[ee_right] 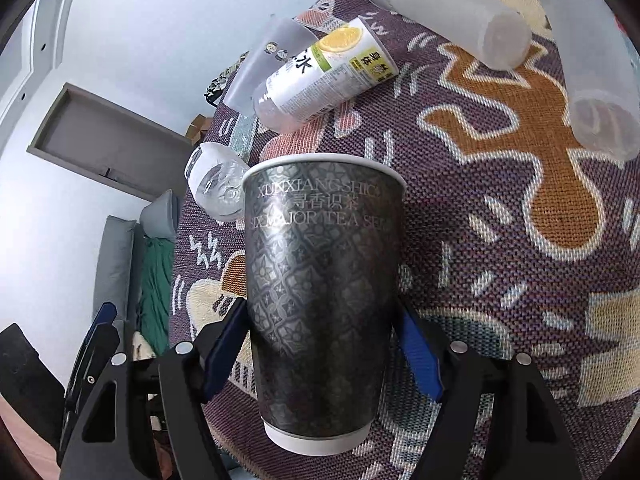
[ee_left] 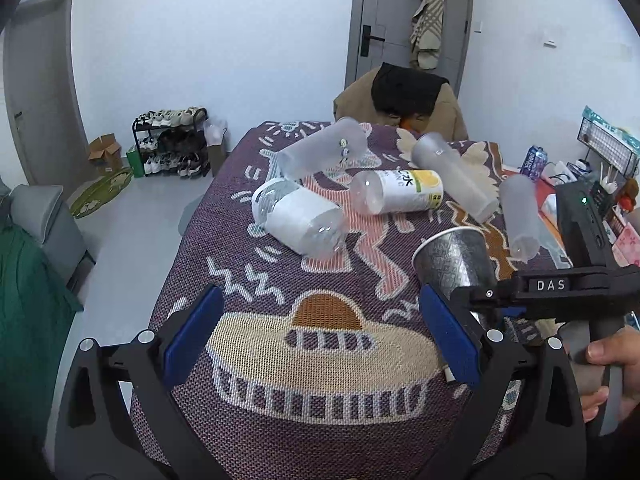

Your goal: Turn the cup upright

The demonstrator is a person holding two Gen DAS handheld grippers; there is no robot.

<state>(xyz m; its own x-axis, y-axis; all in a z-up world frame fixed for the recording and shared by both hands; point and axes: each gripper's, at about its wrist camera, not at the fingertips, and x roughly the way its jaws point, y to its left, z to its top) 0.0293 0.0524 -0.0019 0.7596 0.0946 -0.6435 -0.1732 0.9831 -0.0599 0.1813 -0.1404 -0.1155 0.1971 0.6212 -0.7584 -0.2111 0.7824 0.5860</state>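
Observation:
A dark grey patterned paper cup (ee_right: pixel 320 288) with a white rim and tea lettering is held between the blue pads of my right gripper (ee_right: pixel 320 344), which is shut on its lower body. In the left wrist view the same cup (ee_left: pixel 454 260) is held tilted above the patterned tablecloth (ee_left: pixel 320 360), rim up and to the left, with the right gripper (ee_left: pixel 480 300) gripping its base. My left gripper (ee_left: pixel 320 340) is open and empty, low over the near part of the table, left of the cup.
Several frosted plastic cups (ee_left: pixel 324 148) (ee_left: pixel 452 176) (ee_left: pixel 520 216) lie on their sides further back. Two plastic bottles (ee_left: pixel 400 192) (ee_left: pixel 300 218) lie between them. A chair with a coat (ee_left: pixel 400 100) stands behind the table. A cluttered shelf (ee_left: pixel 600 184) is on the right.

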